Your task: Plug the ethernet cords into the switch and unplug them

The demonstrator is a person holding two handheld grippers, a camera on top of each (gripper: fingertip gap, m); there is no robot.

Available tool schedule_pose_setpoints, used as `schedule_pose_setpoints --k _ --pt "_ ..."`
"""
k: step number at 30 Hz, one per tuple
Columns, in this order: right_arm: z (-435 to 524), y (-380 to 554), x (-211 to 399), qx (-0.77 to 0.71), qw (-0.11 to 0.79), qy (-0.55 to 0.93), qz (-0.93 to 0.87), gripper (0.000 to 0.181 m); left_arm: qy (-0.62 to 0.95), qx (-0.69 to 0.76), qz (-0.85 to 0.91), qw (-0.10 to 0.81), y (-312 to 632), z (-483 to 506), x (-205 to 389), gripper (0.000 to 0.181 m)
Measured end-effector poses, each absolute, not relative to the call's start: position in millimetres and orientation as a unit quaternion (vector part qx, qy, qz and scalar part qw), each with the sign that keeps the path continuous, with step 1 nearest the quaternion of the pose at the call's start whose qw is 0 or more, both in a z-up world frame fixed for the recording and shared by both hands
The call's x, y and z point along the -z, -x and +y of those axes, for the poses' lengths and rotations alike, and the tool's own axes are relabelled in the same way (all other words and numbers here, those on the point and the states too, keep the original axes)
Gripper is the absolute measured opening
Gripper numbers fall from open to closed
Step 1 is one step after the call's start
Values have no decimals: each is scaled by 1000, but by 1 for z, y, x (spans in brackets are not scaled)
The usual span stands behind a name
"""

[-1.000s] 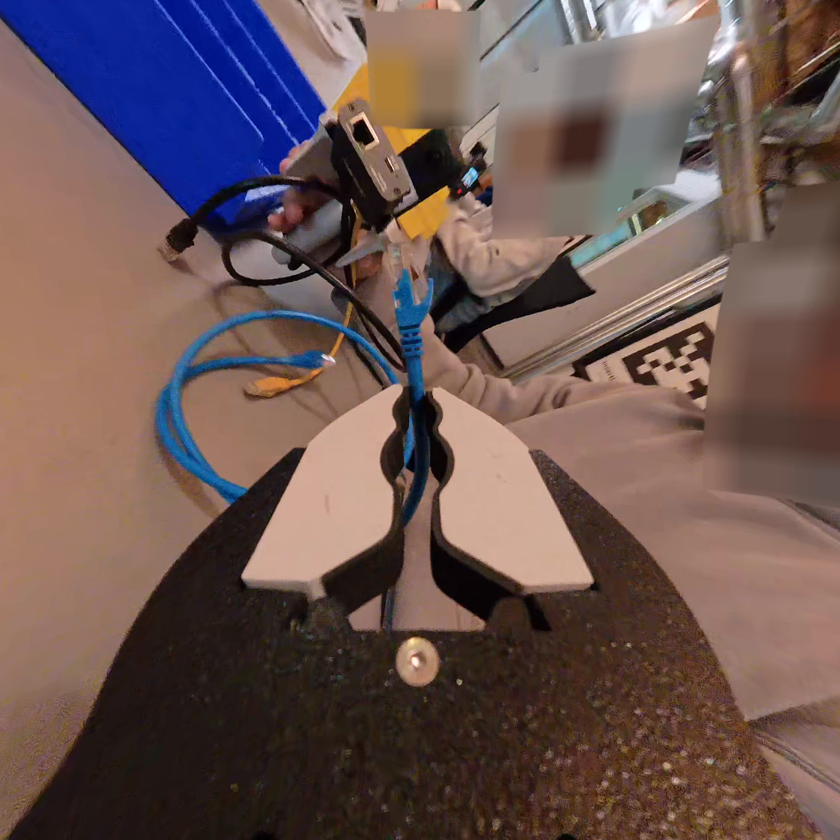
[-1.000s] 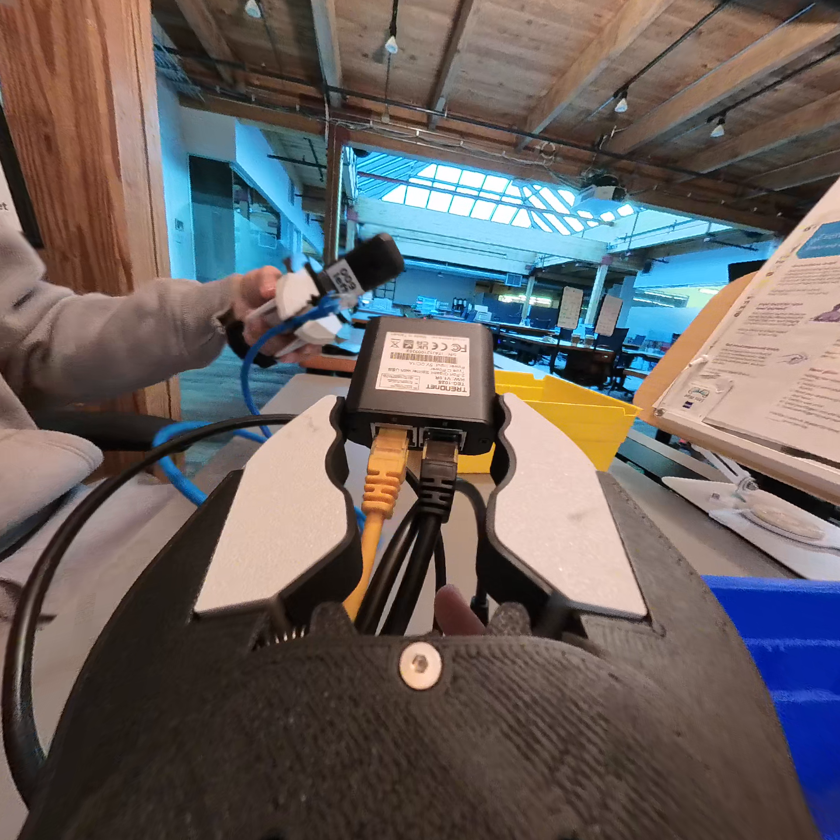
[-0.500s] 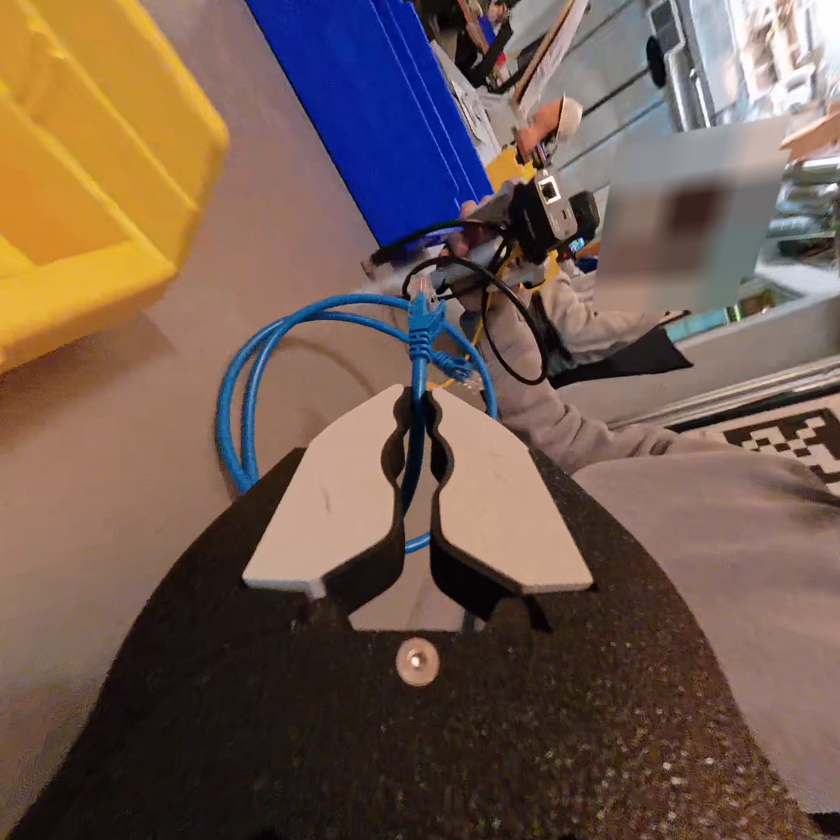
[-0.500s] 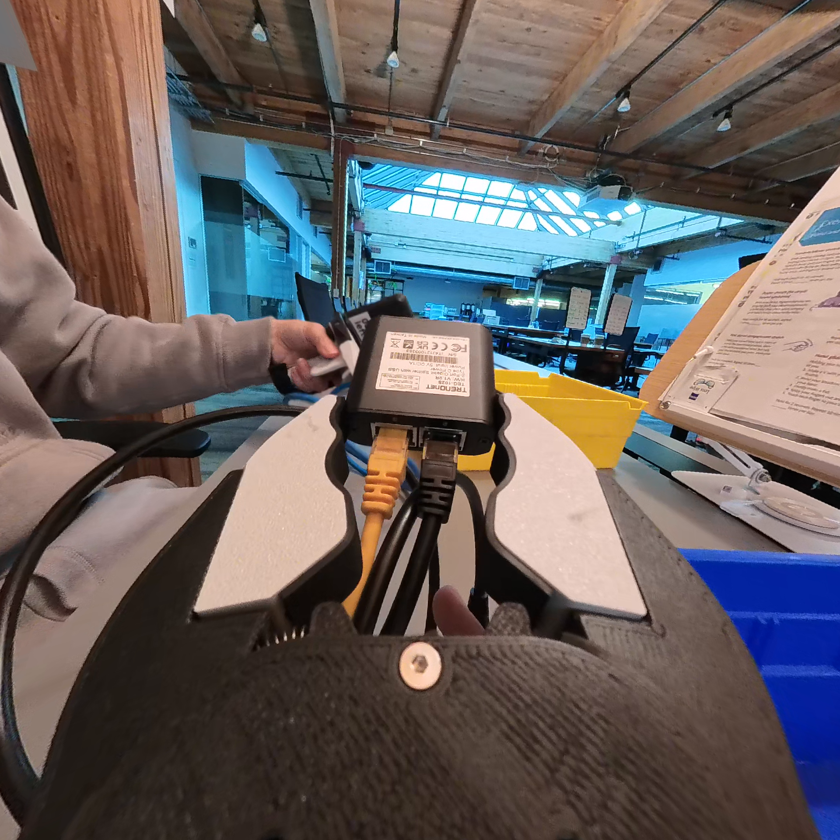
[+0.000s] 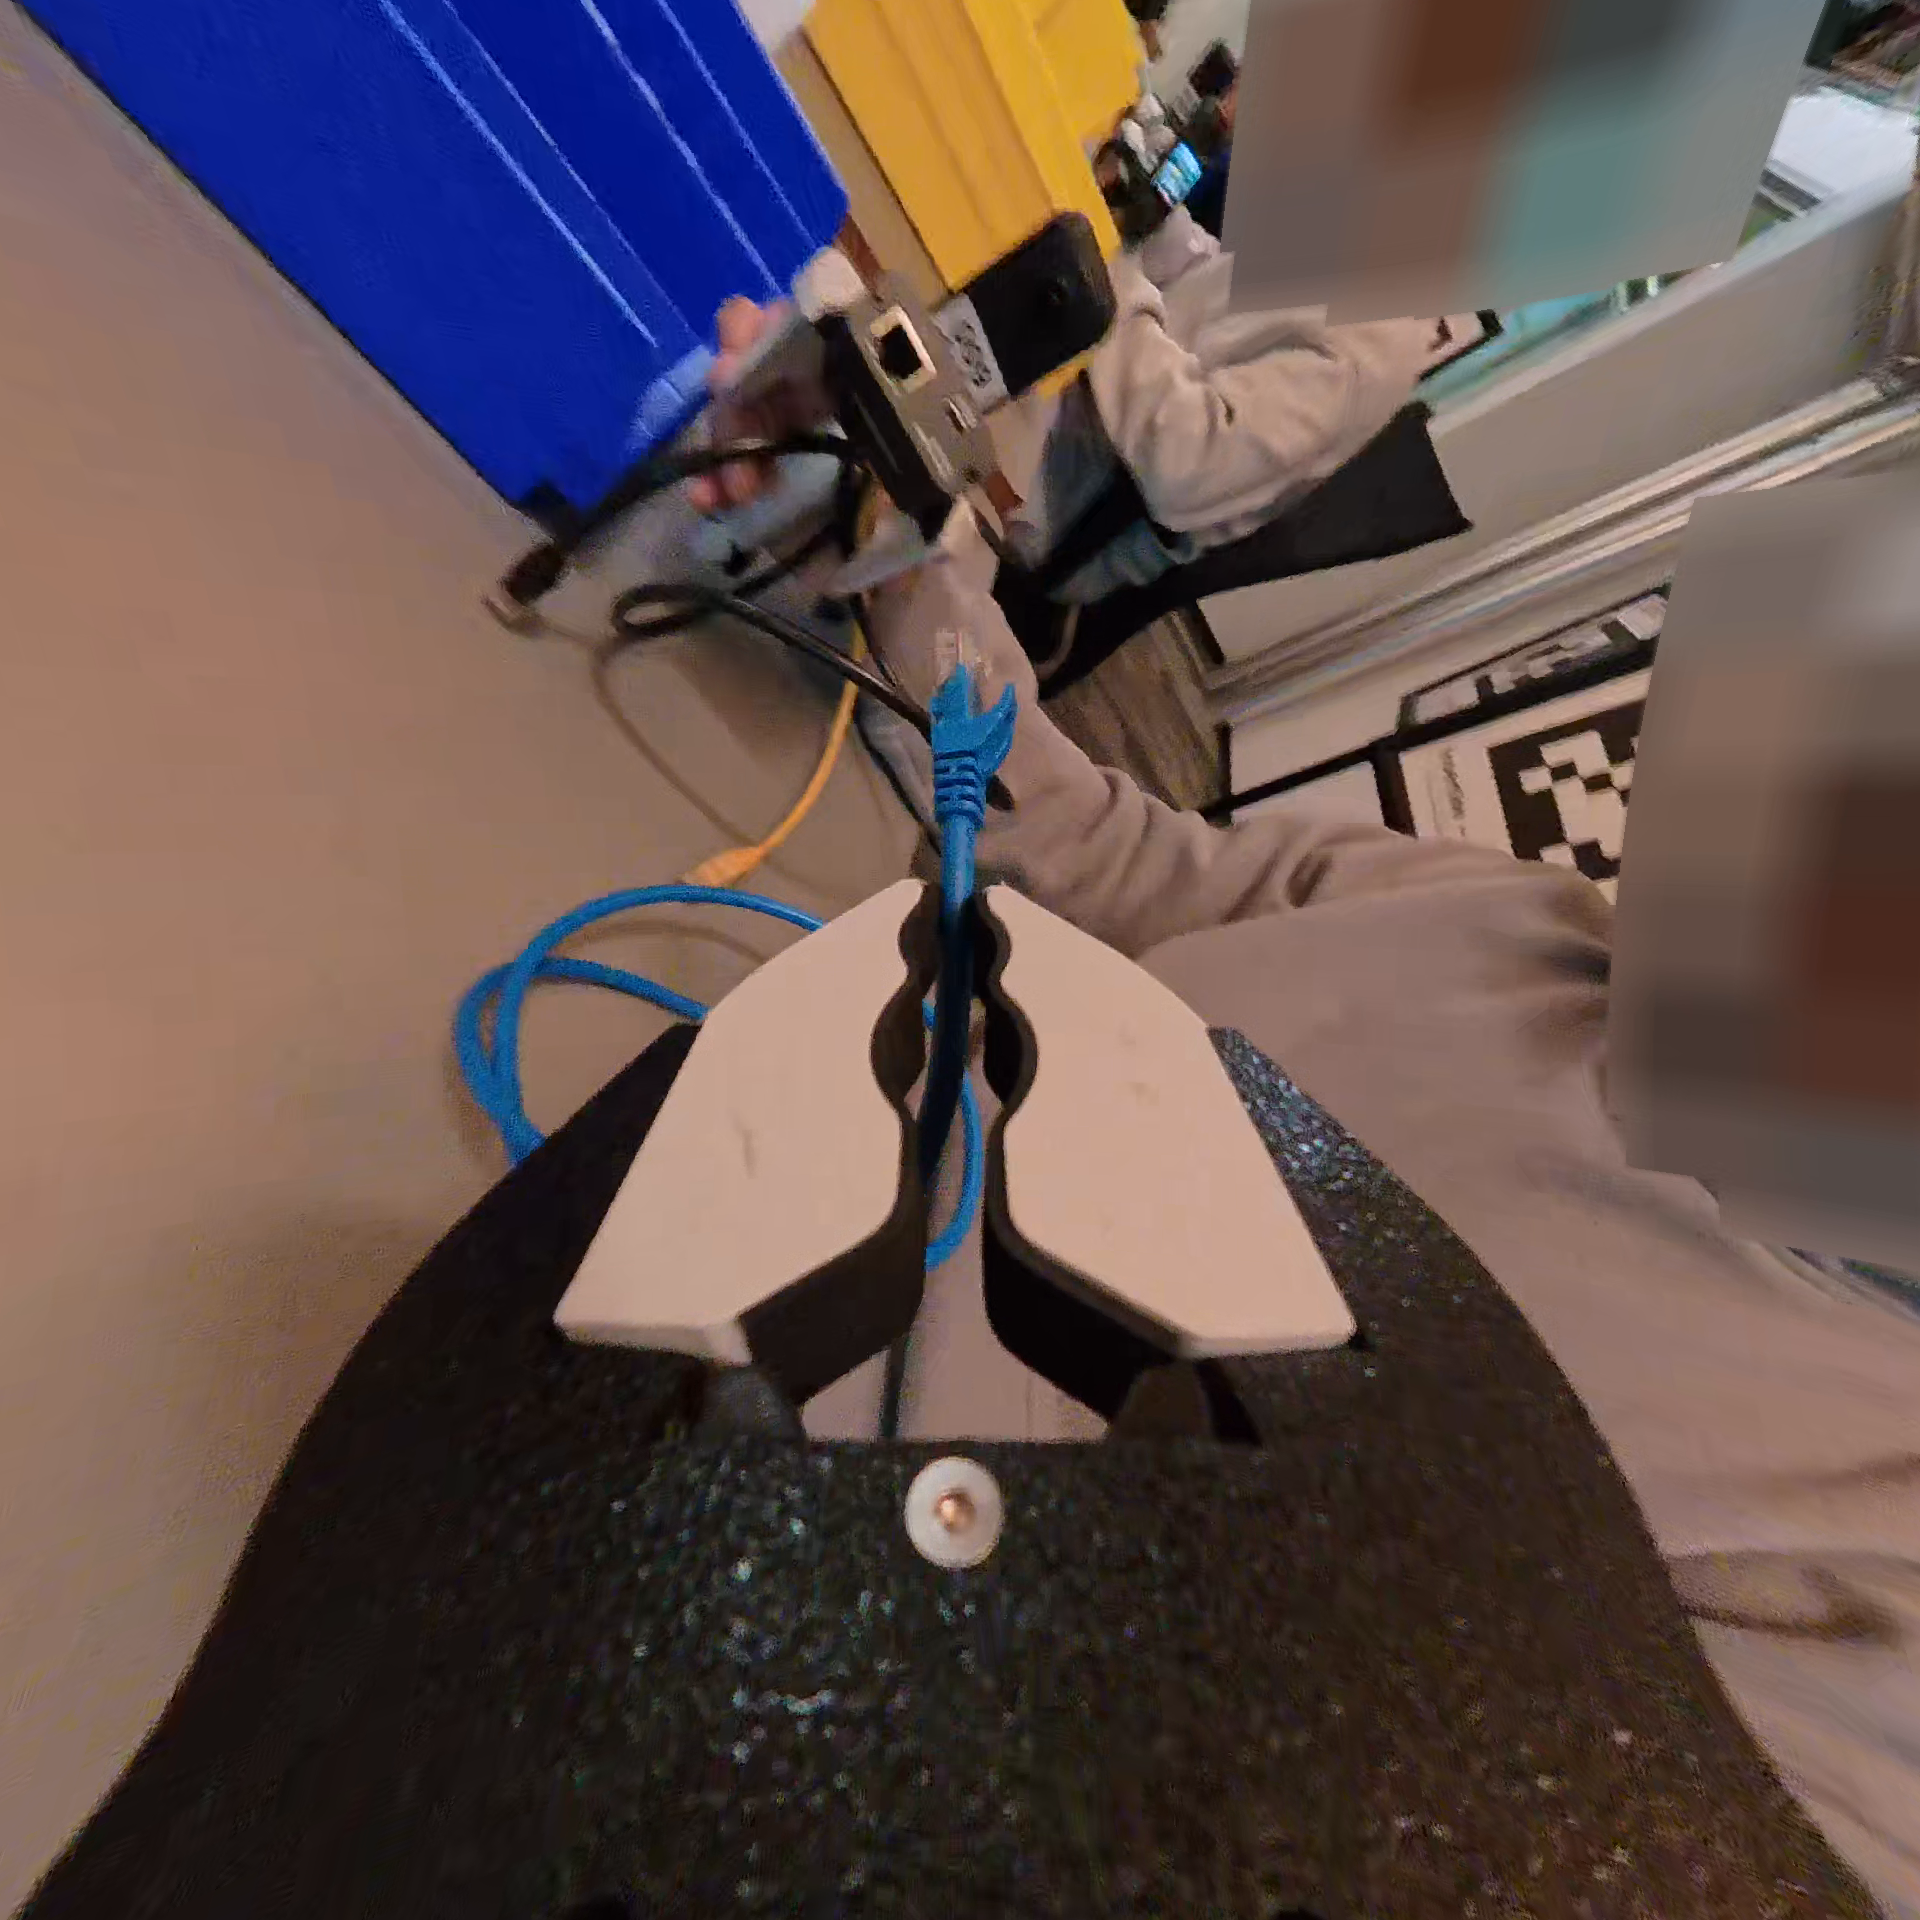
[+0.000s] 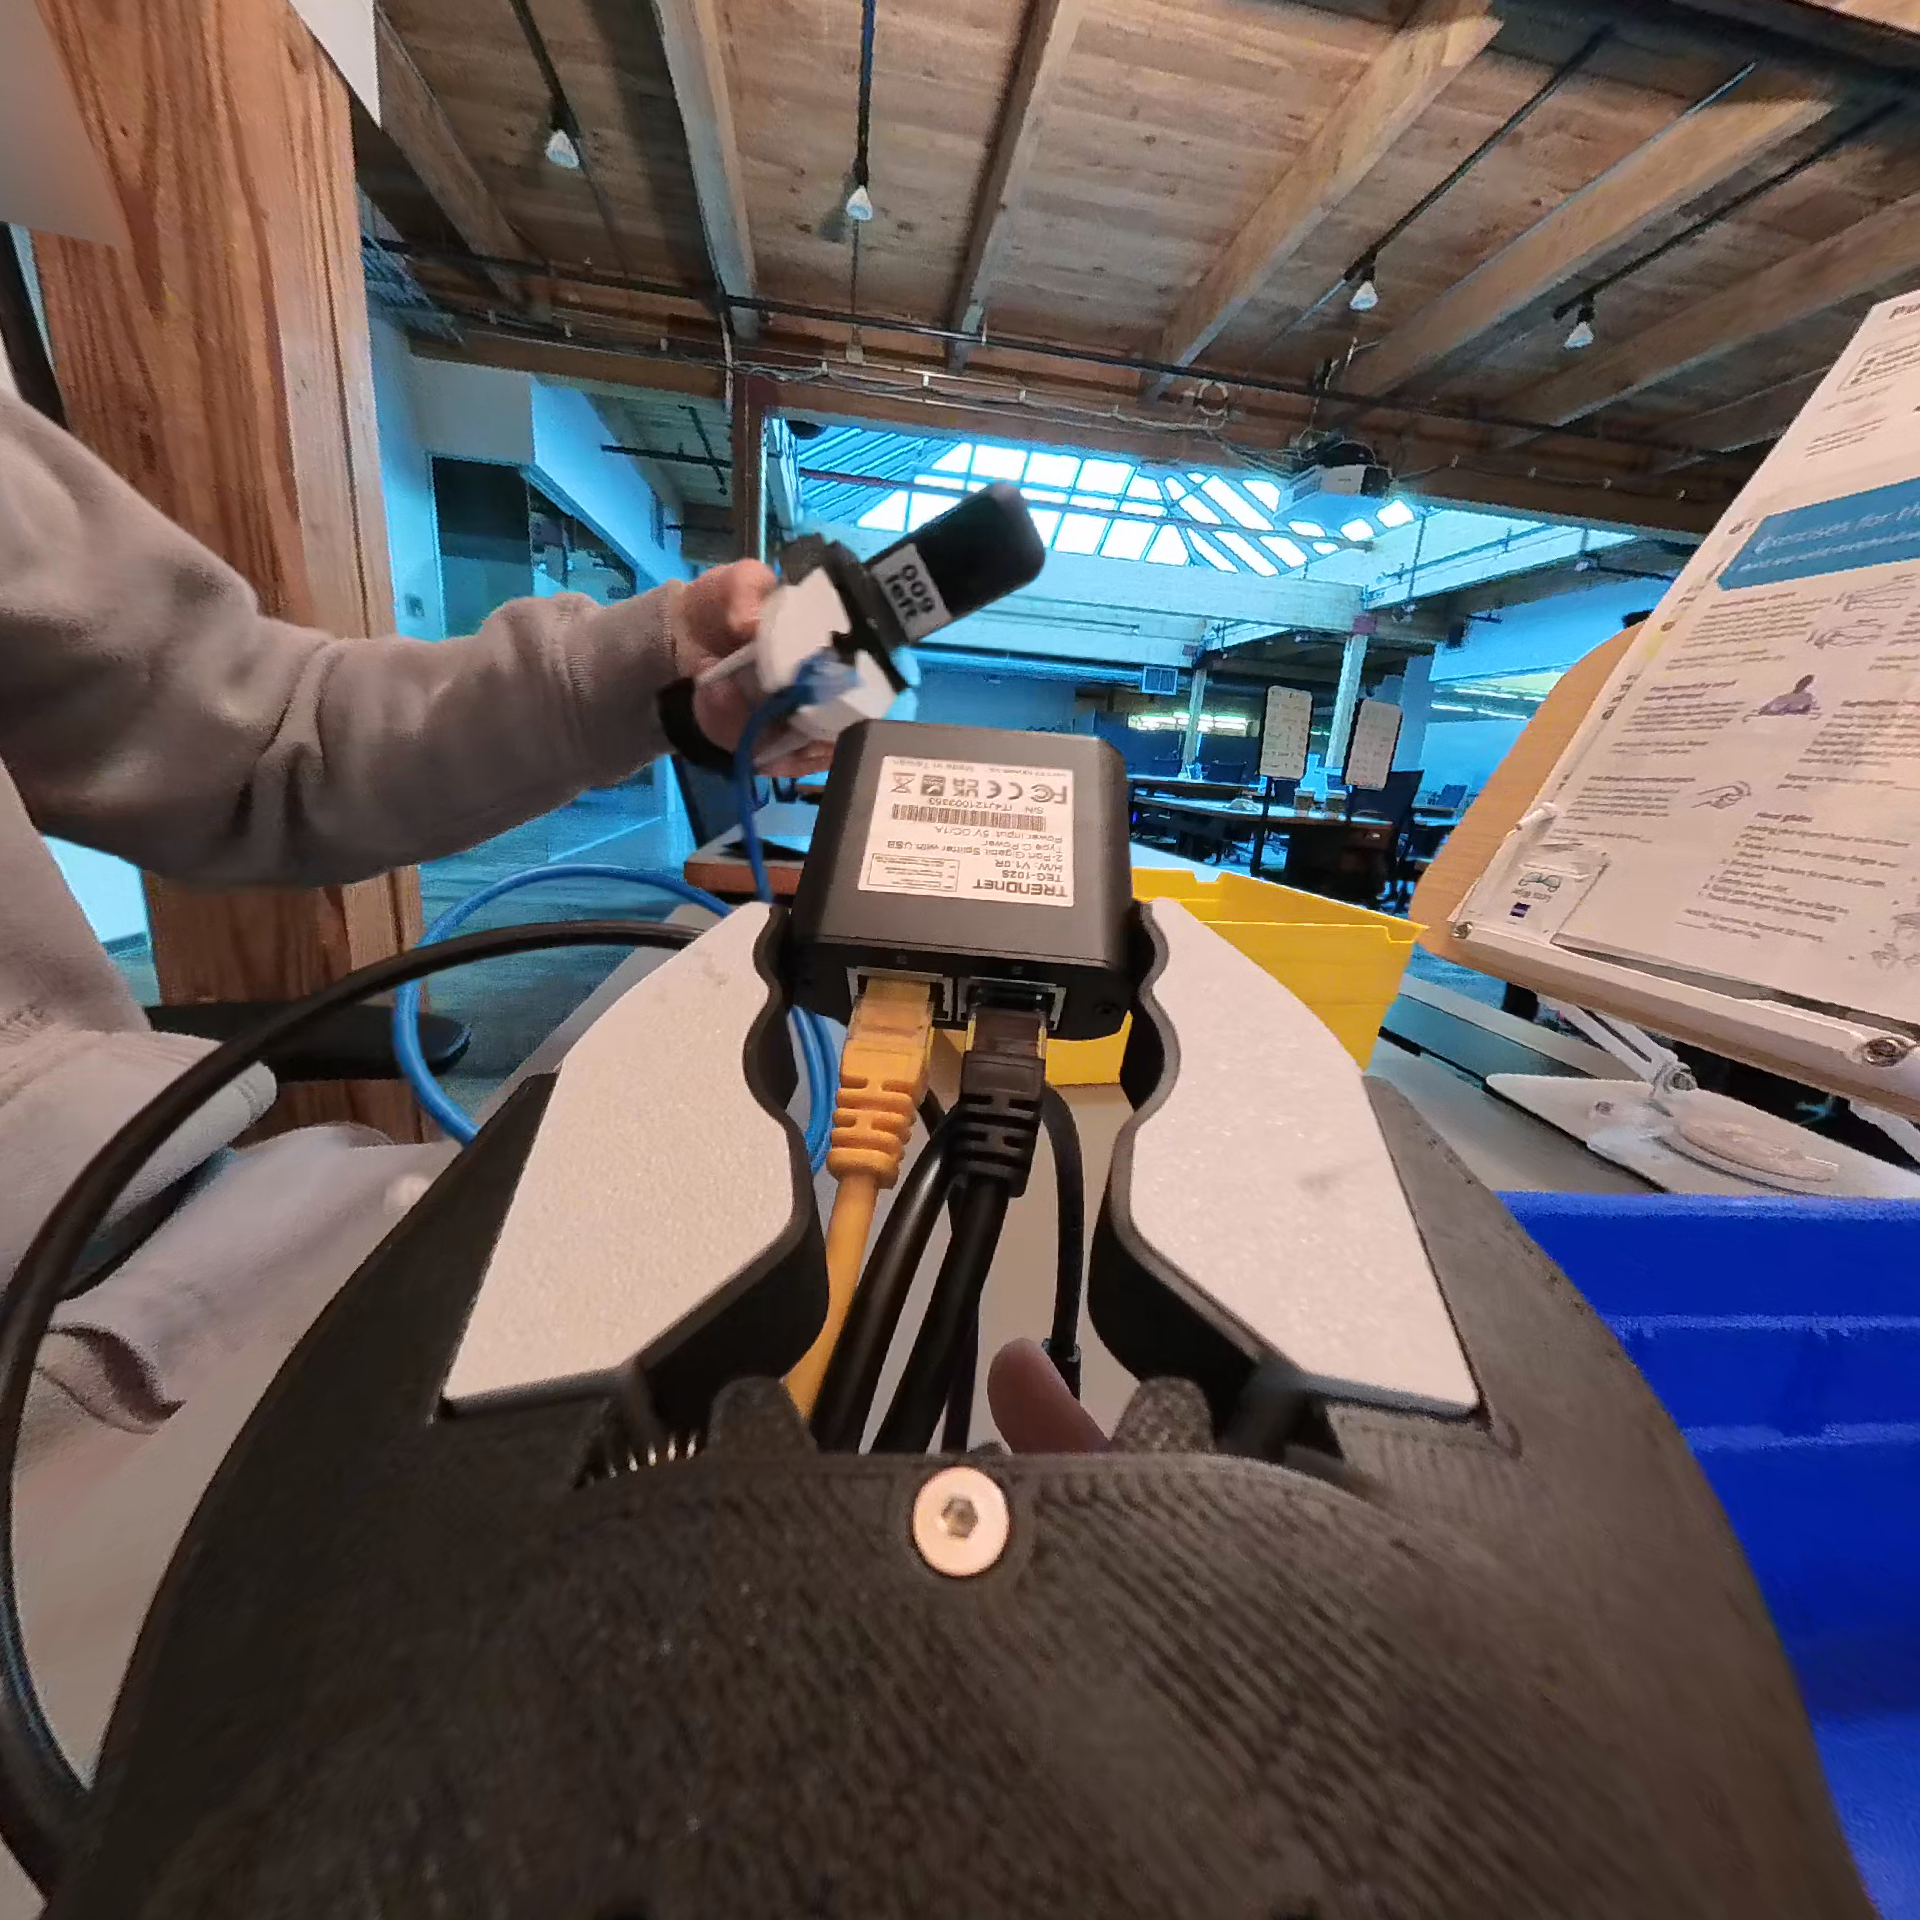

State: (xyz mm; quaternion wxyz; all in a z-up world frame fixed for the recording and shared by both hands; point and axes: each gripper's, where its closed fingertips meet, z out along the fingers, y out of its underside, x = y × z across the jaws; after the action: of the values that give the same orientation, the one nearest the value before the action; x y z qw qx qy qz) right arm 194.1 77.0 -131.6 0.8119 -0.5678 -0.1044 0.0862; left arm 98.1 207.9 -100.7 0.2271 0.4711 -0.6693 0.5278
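My right gripper is shut on a small black switch, held up off the table with its white label facing up. A yellow cord and a black cord are plugged into its near side. My left gripper is shut on a blue ethernet cord, whose clear plug points toward the switch. An empty port faces it, some way off. In the right wrist view the left gripper hovers just behind and left of the switch.
A blue bin and a yellow bin stand on the grey table. Loose loops of blue cord and black cable lie there. A document stand is at right, a wooden post at left.
My left gripper dipped toward the table with the blue cord half a second ago, then rose again toward the switch. My right gripper keeps the switch, tilted slightly differently.
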Motion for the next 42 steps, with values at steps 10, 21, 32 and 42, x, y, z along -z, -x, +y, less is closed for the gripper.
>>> schedule_pose_setpoints --k 10,21,32,42 --pt "75 -198 132 -88 817 562 -97 62 -348 -466 -774 -249 -194 243 75 5" --pt "72 -203 132 -87 821 557 -90 62 230 56 -860 -452 -132 195 220 5" --pt "72 -201 133 -87 819 559 -92 62 272 151 -739 -597 -115 246 230 5" --pt "74 -199 133 -89 817 562 -94 62 142 80 -849 -503 -69 304 261 48"
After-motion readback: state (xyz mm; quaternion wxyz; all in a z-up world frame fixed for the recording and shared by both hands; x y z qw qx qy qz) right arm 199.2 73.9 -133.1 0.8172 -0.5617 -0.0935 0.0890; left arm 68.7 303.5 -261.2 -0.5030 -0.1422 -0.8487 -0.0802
